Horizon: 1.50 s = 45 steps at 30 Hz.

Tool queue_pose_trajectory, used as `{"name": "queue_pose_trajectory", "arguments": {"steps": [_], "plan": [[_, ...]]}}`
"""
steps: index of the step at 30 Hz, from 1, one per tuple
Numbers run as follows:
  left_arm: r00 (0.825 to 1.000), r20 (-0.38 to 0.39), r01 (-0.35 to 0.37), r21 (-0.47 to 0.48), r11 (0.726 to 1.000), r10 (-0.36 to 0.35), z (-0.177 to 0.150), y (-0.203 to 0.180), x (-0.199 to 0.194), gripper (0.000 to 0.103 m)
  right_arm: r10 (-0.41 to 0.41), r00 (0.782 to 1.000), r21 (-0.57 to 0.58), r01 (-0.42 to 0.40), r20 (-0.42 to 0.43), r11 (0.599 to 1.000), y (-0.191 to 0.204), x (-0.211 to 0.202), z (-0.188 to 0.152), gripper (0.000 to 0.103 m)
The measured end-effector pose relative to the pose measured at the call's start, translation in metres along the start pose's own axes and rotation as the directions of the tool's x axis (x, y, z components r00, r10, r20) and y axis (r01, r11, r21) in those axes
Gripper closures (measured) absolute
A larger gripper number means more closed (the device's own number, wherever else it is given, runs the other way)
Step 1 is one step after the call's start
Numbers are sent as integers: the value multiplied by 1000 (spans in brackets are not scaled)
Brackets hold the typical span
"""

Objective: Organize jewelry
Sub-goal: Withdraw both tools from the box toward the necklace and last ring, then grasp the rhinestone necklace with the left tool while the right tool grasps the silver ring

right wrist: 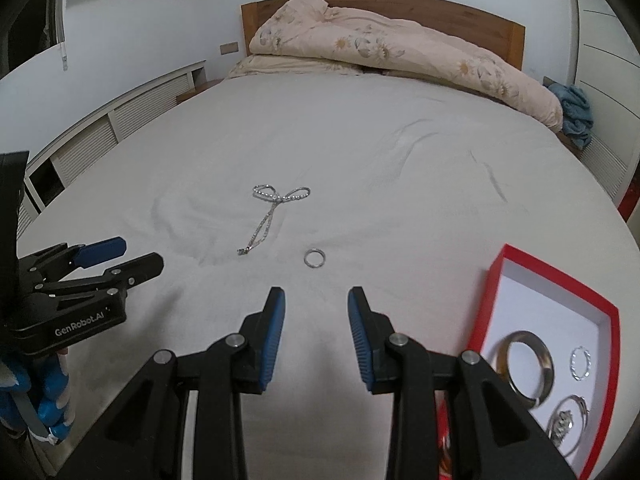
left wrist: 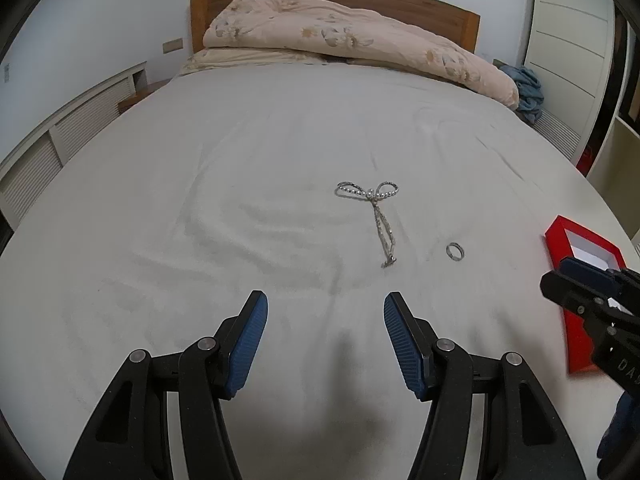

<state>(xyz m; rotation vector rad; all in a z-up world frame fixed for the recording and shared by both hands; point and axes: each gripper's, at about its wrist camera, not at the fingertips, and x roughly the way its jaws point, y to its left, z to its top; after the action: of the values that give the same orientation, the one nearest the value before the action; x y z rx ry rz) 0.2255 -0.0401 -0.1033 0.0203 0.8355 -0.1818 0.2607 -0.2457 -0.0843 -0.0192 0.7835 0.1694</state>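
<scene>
A beaded silver chain (left wrist: 376, 208) (right wrist: 272, 212), looped like a bow, lies on the pale bedsheet. A small silver ring (left wrist: 455, 251) (right wrist: 314, 258) rests to its right. A red box (left wrist: 576, 280) (right wrist: 500, 264) with a white inside sits at the right and holds a wide metal bangle (right wrist: 528, 364) and several smaller silver pieces. My left gripper (left wrist: 325, 308) is open and empty, short of the chain. My right gripper (right wrist: 316, 300) is open and empty too, its jaws narrower, just short of the ring.
A peach floral duvet (left wrist: 352, 48) is bunched against the wooden headboard (left wrist: 440, 4). A blue cloth (left wrist: 528, 88) lies off the bed's far right corner. White slatted cabinets (left wrist: 60, 136) run along the left wall. A blue-gloved hand (right wrist: 36, 400) holds the left gripper.
</scene>
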Motion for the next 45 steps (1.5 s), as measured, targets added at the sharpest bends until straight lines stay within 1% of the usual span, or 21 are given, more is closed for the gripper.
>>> {"name": "queue_pose_trajectory", "arguments": {"steps": [8,13,21,27,31,33,35,37,39,42,44,45], "plan": [[1000,-8,6,10,1000,-6,8,-3,16,43,5,1000,2,-5,-9,1000,-4,19,3,72],[1000,-16,9,12,1000,-9,14,-3,25,43,27,1000,-4,-27,-12,1000,-3,30,5,72],[997,-33,69,-16,997,-69,32,-5,50,43,98,995,5,-98,-30,995,-7,55,10,72],[989,-72,125,-30,992,-127,49,-11,83,43,122,991,15,-121,-61,993,-12,77,11,72],[987,-87,136,6,991,-135,58,-23,100,43,138,987,22,-137,-76,990,-14,91,11,72],[985,-107,143,31,989,-139,60,-30,110,44,142,986,14,-142,-82,990,-14,96,11,72],[983,-127,141,50,989,-133,61,-36,120,53,136,987,5,-136,-89,991,-11,102,12,72],[984,-128,135,66,989,-126,61,-38,124,54,127,988,-3,-128,-91,992,-9,107,14,73],[984,-127,136,77,988,-126,63,-40,128,59,119,989,-9,-120,-93,993,-7,110,15,73],[984,-127,138,73,988,-128,67,-35,130,73,106,990,-13,-108,-95,994,-5,116,16,73],[983,-127,141,78,987,-131,68,-33,132,87,104,990,-14,-106,-95,994,-5,118,16,78],[983,-126,144,83,986,-133,67,-34,133,91,104,990,-14,-105,-96,994,-5,118,15,84]]}}
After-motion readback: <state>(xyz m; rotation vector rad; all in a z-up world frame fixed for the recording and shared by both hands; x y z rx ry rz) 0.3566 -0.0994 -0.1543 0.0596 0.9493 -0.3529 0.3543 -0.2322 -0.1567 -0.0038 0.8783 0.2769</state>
